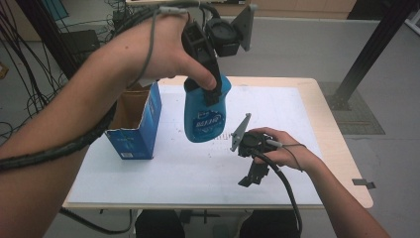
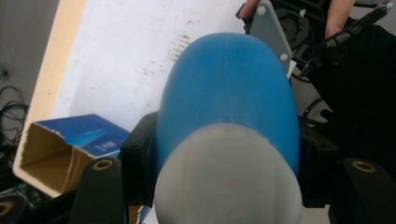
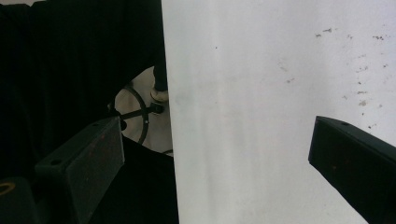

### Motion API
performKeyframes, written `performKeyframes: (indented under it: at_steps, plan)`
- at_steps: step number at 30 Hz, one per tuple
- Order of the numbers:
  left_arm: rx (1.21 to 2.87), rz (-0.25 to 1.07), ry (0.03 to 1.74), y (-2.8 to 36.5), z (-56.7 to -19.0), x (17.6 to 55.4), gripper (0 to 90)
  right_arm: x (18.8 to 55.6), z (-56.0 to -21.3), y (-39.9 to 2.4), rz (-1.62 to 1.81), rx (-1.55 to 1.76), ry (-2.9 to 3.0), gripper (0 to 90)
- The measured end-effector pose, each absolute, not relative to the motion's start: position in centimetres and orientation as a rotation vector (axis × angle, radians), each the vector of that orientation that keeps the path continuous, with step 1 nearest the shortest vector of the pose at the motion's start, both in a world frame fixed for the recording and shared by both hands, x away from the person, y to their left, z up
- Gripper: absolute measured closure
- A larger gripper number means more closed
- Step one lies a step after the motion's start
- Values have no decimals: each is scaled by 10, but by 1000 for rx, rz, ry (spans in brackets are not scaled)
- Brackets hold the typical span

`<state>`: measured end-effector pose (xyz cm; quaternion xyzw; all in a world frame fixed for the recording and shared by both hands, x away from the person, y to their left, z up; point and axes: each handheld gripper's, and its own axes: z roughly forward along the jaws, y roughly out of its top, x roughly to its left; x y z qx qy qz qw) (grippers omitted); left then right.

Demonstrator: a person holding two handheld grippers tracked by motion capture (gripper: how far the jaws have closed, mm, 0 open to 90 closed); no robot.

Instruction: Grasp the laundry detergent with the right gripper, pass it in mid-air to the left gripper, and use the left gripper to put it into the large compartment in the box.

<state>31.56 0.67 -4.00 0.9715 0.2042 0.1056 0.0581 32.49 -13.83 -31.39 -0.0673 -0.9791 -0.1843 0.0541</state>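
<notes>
Bottle held up over the table's middle, box to its left, right tongs to its right.

The blue plastic bottle (image 1: pixel 207 111) hangs clear above the white-topped table (image 1: pixel 277 106), gripped at its upper end between the jaws of the left tongs (image 1: pixel 214 91), which reach down from over the far edge. The open blue cardboard box (image 1: pixel 136 121) stands on the table's left part, just left of the bottle and apart from it, its open top facing up. The right tongs (image 1: pixel 252 176) rest low over the table's near right part, to the right of and nearer than the bottle, jaws spread with only the table between them.
</notes>
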Motion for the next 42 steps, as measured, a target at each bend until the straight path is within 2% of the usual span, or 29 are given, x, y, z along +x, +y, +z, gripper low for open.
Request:
performKeyframes:
  at_steps: [13,22,25,33,42]
  plan:
    - [2902,320,694,3,-17,330,379,324,-315,-136,-550,-217,-2970,33]
    - [2877,318,820,16,-11,351,380,326,-317,-139,-557,-212,-2973,33]
    - [2862,317,883,25,-8,359,380,326,-318,-139,-561,-201,-2968,33]
    - [2747,372,1184,58,5,385,379,327,-320,-137,-563,-203,-2966,33]
    - [2658,337,1405,99,3,409,379,326,-319,-136,-568,-185,-2970,35]
